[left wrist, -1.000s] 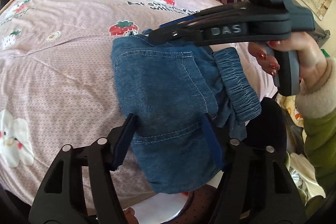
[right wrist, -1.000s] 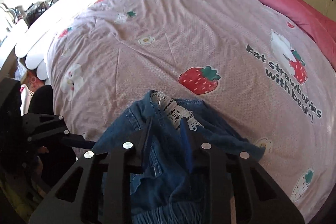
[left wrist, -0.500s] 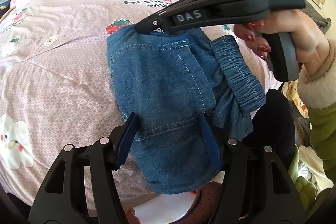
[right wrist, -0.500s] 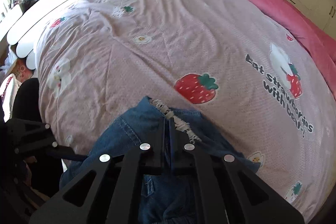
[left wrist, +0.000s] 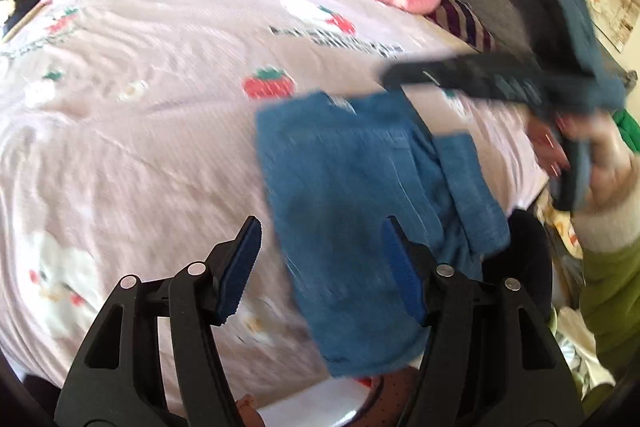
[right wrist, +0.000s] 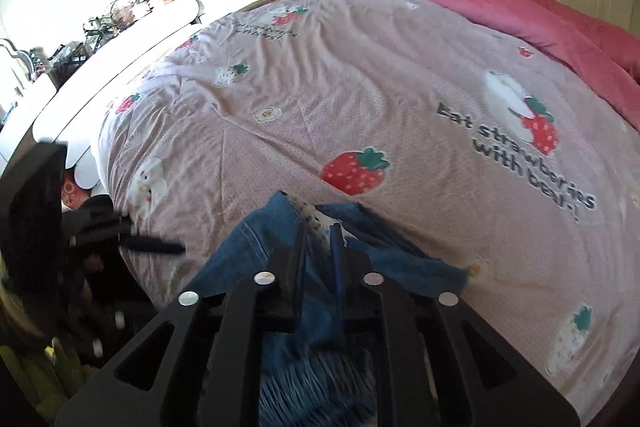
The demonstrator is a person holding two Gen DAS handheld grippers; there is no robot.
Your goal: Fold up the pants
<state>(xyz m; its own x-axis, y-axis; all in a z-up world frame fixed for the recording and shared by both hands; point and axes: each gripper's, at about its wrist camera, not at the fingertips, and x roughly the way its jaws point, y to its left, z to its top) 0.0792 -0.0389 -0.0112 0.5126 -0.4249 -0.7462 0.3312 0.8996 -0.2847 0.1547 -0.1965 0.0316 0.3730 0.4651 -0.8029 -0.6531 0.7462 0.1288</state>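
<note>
One folded pair of denim pants (left wrist: 360, 195) (blurred), one quilt (right wrist: 360, 87), two grippers

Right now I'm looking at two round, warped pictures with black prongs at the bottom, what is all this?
Each picture comes from a camera mounted on a hand-held two-finger gripper; the black prongs are its fingers. A person holds one in each hand, no robot arm. The left gripper is open above the folded blue denim pants, holding nothing. In that view you also see the right gripper from the side, in the person's hand. The right camera shows its own jaws opening, narrowly apart over the pants' far edge; whether they pinch cloth is unclear. The pants lie on a pink strawberry-print bedspread.
</note>
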